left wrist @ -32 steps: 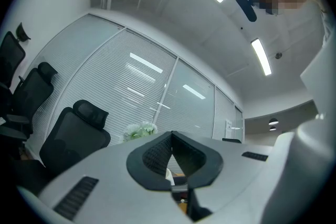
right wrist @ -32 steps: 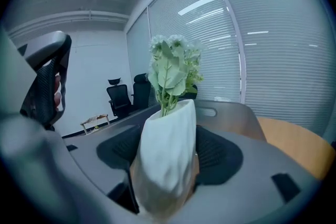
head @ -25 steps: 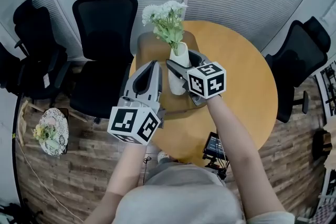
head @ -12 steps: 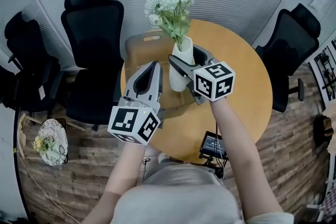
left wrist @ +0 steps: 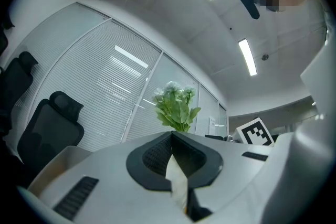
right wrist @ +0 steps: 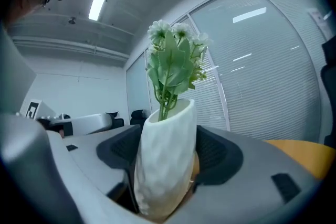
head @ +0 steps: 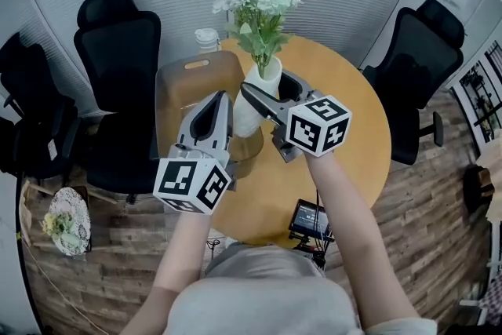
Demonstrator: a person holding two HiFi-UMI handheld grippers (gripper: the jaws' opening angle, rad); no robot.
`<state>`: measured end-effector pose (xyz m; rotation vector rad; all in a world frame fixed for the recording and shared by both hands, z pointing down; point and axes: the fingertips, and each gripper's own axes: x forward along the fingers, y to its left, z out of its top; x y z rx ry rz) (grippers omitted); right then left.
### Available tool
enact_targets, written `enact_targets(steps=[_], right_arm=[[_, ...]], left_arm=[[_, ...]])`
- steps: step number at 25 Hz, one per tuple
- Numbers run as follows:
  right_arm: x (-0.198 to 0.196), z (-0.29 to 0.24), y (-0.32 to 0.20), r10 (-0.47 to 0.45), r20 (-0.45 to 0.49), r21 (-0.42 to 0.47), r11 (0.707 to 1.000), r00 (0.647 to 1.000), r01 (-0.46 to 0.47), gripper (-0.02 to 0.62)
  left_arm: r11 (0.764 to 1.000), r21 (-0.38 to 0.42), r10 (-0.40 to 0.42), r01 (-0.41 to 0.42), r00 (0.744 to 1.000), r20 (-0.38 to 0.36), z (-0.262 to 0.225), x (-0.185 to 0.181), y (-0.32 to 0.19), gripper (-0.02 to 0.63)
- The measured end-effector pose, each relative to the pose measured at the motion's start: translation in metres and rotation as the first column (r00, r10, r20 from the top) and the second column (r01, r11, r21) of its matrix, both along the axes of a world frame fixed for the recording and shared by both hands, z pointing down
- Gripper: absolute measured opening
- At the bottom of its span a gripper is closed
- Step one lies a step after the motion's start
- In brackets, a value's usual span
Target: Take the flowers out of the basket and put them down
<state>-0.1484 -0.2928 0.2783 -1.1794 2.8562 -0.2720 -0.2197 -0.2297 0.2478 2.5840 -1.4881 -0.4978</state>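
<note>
A white vase [head: 249, 104] with green-stemmed white flowers [head: 259, 2] hangs tilted above the round yellow table [head: 353, 145]. My right gripper [head: 267, 88] is shut on the vase's body, one jaw on each side; in the right gripper view the vase [right wrist: 165, 160] fills the gap between the jaws and the flowers [right wrist: 176, 60] rise above it. The tan basket [head: 192, 82] lies to the left, over the table's left edge. My left gripper [head: 219, 101] is shut on the basket's right rim; a thin cream strip shows between its closed jaws [left wrist: 172, 136].
Black office chairs stand at the left [head: 118, 51] and right [head: 412, 59]. A white bottle [head: 205, 38] stands at the table's back. On the wooden floor lie a small screen [head: 307, 220] and a round flower basket [head: 67, 220]. Blinds close off the back.
The vase with flowers has risen out of the basket in my right gripper. The basket has slid left toward the table's edge with my left gripper.
</note>
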Motion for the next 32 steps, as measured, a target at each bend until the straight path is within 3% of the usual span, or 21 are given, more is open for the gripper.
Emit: enact_targets(steps=[5,13,23,32], right_arm=[[0.017,-0.024,0.006,-0.047,0.048,0.018,0.999,0.998,0.046,0.342],[0.049,-0.033,0.017,-0.057,-0.02,0.108,0.992,0.998,0.059,0.341],[0.106,-0.009,0.018,-0.01,-0.048,0.14,0.99,0.999,0.017,0.341],[0.149,0.036,0.005,0.07,-0.093,0.116,0.992,0.993,-0.058,0.341]], left_arm=[[1.0,0.001,-0.03,0.03,0.999,-0.01,-0.002,0.018,0.0,0.005],[0.997,0.021,-0.073,0.074,0.997,-0.01,-0.01,0.043,-0.001,0.005],[0.997,0.017,-0.079,0.079,0.997,0.011,-0.001,0.091,0.0,0.005],[0.997,0.014,-0.072,0.072,0.997,0.039,0.018,0.133,-0.006,0.005]])
